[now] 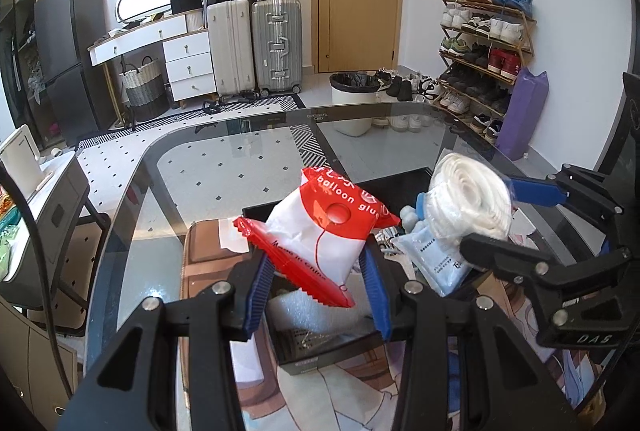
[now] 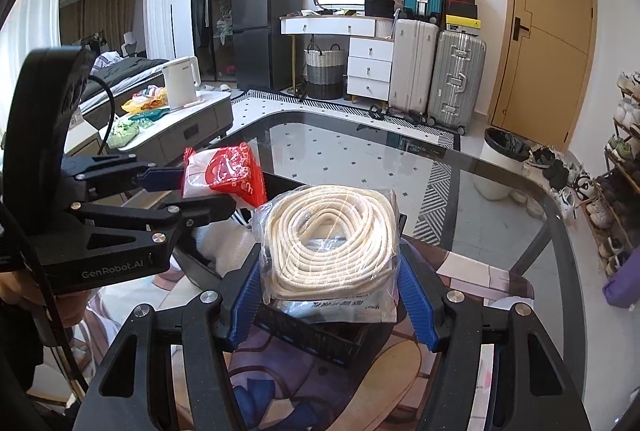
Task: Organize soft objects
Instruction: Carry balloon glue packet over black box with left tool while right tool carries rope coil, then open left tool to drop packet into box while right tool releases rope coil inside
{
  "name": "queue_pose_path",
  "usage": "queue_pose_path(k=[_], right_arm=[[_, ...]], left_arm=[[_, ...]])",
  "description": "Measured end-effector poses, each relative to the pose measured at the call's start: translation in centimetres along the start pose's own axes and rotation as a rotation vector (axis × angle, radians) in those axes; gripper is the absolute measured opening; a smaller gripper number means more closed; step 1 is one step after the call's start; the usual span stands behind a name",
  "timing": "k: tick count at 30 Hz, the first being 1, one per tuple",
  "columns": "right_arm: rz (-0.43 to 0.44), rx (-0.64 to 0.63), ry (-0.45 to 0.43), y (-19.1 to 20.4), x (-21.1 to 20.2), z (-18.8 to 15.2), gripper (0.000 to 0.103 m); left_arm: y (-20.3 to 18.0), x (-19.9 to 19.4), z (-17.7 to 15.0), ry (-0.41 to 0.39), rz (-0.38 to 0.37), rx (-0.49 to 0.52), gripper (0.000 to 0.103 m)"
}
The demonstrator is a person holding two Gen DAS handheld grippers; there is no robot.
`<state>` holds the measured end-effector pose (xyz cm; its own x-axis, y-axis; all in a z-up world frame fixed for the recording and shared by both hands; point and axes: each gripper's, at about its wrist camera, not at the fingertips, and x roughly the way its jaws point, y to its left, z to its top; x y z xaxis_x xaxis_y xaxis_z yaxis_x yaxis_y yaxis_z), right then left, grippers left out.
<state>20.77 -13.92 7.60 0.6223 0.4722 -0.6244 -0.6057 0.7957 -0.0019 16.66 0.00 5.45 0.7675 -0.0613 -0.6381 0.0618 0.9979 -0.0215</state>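
Note:
My left gripper is shut on a red and white balloon glue packet, held tilted above a black basket. In the right wrist view the same packet shows at the left, in the left gripper. My right gripper is shut on a clear bag of coiled white rope, held over the basket. The left wrist view shows this rope bag at the right in the right gripper. A pale blue packet and white foam lie in the basket.
The basket sits on a printed mat on a glass table. A side table with a white kettle stands to the left. Suitcases, a bin and a shoe rack line the far walls.

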Motion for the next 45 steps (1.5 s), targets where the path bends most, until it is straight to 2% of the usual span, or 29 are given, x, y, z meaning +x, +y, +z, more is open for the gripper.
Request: queue_pose_path(k=[14, 27, 32, 36, 42, 45], right_arm=[[-0.052, -0.05, 0.041, 0.4, 2.3, 0.2, 0.064], [-0.058, -0.074, 0.066, 0.5, 3.3, 0.4, 0.064], [-0.041, -0.091, 0.056, 0.5, 2.7, 0.3, 0.083], [-0.053, -0.087, 0.04, 0.4, 1.7, 0.3, 0.087], [-0.044, -0.029, -0.018, -0.2, -0.3, -0.4, 0.1], [-0.04, -0.002, -0.051, -0.4, -1.4, -0.9, 0.102]], left_arm=[[-0.3, 2.2, 0.5, 0.032, -0.003, 0.016, 0.042], [-0.4, 3.2, 0.5, 0.062, -0.003, 0.017, 0.043], [-0.3, 2.6, 0.5, 0.06, 0.0, 0.016, 0.044], [-0.3, 1.7, 0.5, 0.041, 0.012, 0.017, 0.057], [-0.7, -0.1, 0.3, 0.017, 0.011, 0.037, 0.066], [-0.5, -1.1, -0.1, -0.005, 0.016, 0.027, 0.081]])
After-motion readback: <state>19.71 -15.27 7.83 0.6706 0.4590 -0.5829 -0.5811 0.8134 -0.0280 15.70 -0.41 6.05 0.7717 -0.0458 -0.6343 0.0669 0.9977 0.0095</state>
